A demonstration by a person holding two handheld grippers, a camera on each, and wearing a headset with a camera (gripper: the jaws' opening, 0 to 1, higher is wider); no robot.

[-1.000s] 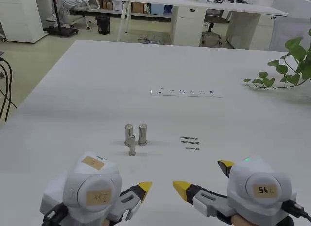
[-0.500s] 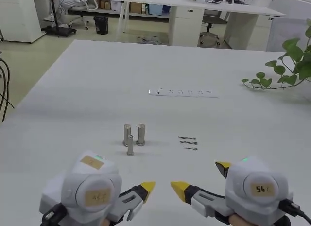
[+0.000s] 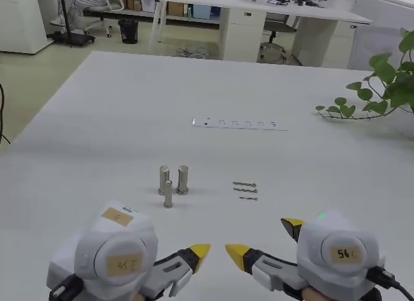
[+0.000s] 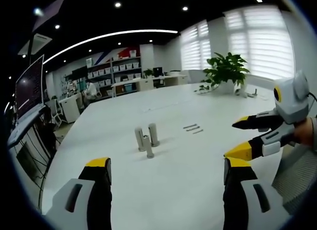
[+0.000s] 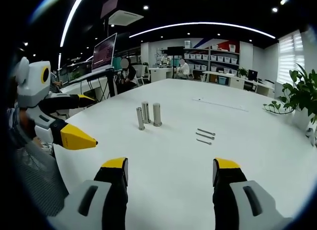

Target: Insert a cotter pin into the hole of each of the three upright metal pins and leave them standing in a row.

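Three short upright metal pins [image 3: 169,183] stand in a tight cluster at the middle of the white table [image 3: 97,133]; they also appear in the left gripper view [image 4: 147,139] and the right gripper view [image 5: 147,115]. Three small cotter pins [image 3: 246,191] lie side by side to their right, flat on the table [image 4: 192,128] [image 5: 204,136]. My left gripper [image 3: 191,265] is open and empty near the front edge, well short of the pins. My right gripper [image 3: 262,239] is open and empty beside it. Each gripper shows in the other's view: right gripper [image 4: 237,138], left gripper [image 5: 90,118].
A white power strip [image 3: 239,124] lies across the table beyond the pins. A trailing green plant [image 3: 381,87] reaches in at the far right. Office desks and chairs stand past the table's far edge.
Only the head camera has shifted a little; the pins and cotter pins lie as before and both grippers stay open near the front edge.
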